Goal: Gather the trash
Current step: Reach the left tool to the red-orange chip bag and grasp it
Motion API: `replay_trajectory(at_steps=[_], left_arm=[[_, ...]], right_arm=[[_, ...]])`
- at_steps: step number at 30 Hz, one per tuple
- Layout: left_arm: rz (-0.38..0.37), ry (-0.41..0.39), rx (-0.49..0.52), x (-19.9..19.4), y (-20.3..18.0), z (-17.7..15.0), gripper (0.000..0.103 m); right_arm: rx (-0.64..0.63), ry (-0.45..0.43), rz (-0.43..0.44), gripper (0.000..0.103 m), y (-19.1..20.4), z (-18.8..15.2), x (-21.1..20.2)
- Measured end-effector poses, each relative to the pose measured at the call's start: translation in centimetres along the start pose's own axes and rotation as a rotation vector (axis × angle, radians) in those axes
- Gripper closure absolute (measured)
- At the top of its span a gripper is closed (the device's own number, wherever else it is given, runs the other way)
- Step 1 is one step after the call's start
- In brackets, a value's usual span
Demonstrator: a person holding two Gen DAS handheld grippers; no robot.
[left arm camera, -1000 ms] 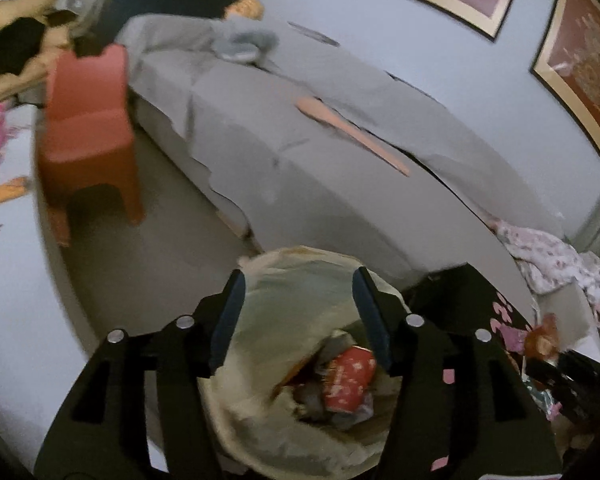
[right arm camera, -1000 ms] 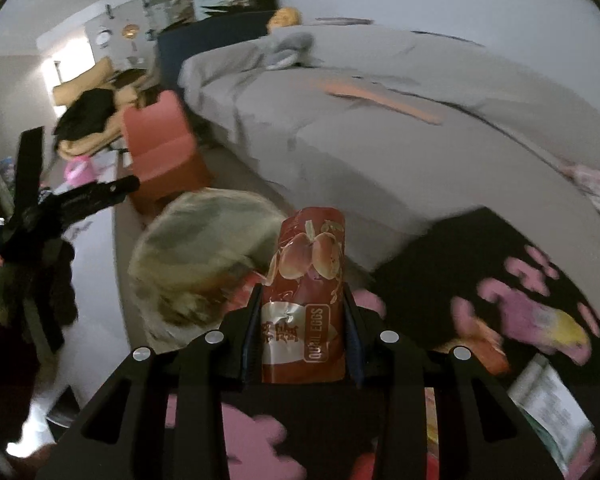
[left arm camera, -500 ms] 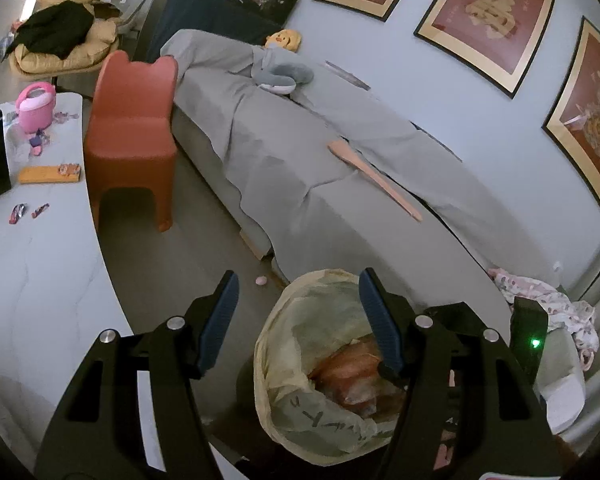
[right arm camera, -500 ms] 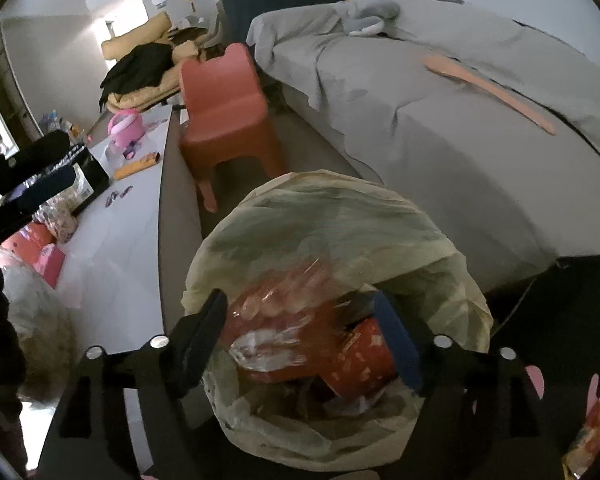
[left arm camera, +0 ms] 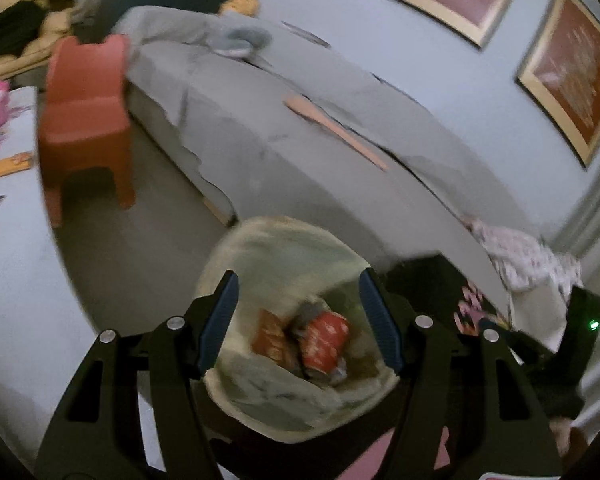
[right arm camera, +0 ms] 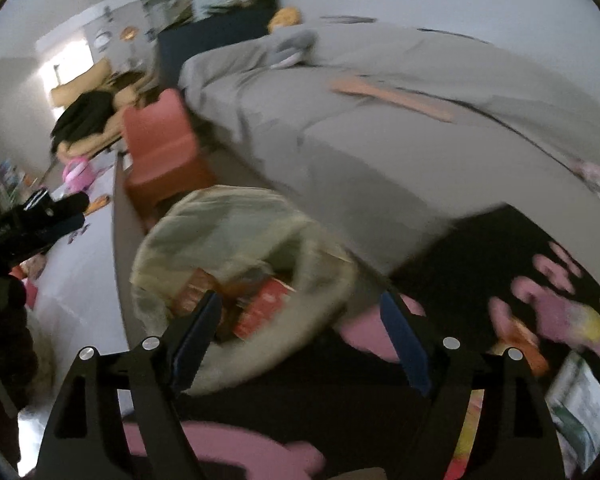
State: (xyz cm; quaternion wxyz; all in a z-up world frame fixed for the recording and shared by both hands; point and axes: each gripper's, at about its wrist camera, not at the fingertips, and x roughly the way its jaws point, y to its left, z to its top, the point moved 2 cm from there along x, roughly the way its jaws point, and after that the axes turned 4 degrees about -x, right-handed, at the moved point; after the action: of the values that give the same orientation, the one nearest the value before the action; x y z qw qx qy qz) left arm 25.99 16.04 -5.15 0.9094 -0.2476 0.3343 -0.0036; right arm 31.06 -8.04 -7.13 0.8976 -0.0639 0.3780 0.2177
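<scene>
A bin lined with a pale yellowish bag stands on the floor between the white table and the black mat. Inside lie a red packet and an orange-brown one. My left gripper hovers open above the bin's mouth, nothing between its blue pads. In the right wrist view the bin sits to the left of centre with red packets showing inside. My right gripper hangs over the bin's near right rim, jaws opening wide, with nothing held between them.
A red child's chair stands beyond the bin beside a grey covered sofa. The white table runs along the left. On the black mat with pink shapes lie a printed packet and a pink-yellow item.
The red snack packet that my right gripper held has dropped into the bin; its jaws have opened wide, and it has shifted right. The left gripper swayed over the bin.
</scene>
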Motion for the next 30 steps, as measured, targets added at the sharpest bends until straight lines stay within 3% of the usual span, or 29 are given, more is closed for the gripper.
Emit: replay_trajectory(at_steps=[4, 7, 11, 15, 16, 21, 24, 27, 30], left_arm=[[-0.068, 0.064, 0.117, 2.3, -4.3, -1.5, 0.044], [-0.162, 0.122, 0.213, 4.7, -8.4, -2.7, 0.044], [-0.294, 0.212, 0.338, 8.3, -14.3, -4.8, 0.044], [-0.381, 0.291, 0.447, 11.5, -19.5, -7.2, 0.044], [-0.393, 0.306, 0.469, 12.2, -20.7, -7.8, 0.044], [-0.398, 0.378, 0.592, 15.6, -26.3, -10.7, 0.044], [-0.356, 0.415, 0.649, 17.7, -28.6, -12.1, 0.044], [-0.281, 0.486, 0.629, 20.6, -29.4, -13.0, 0.044], [-0.279, 0.556, 0.569, 22.3, -29.5, -13.7, 0.044]], right_arm=[[0.067, -0.014, -0.03, 0.021, -4.2, -3.4, -3.7], [0.09, 0.003, -0.069, 0.021, -7.2, -6.3, -6.1], [0.11, 0.043, -0.164, 0.021, -10.8, -9.9, -9.0], [0.205, 0.074, -0.323, 0.021, -14.7, -12.9, -11.5], [0.219, 0.077, -0.328, 0.021, -15.4, -13.5, -11.8], [0.275, 0.071, -0.358, 0.021, -17.6, -15.9, -13.3], [0.273, 0.077, -0.409, 0.021, -18.5, -16.6, -13.6], [0.272, 0.073, -0.4, 0.021, -18.9, -16.6, -13.6], [0.284, 0.059, -0.364, 0.021, -19.0, -16.7, -13.7]])
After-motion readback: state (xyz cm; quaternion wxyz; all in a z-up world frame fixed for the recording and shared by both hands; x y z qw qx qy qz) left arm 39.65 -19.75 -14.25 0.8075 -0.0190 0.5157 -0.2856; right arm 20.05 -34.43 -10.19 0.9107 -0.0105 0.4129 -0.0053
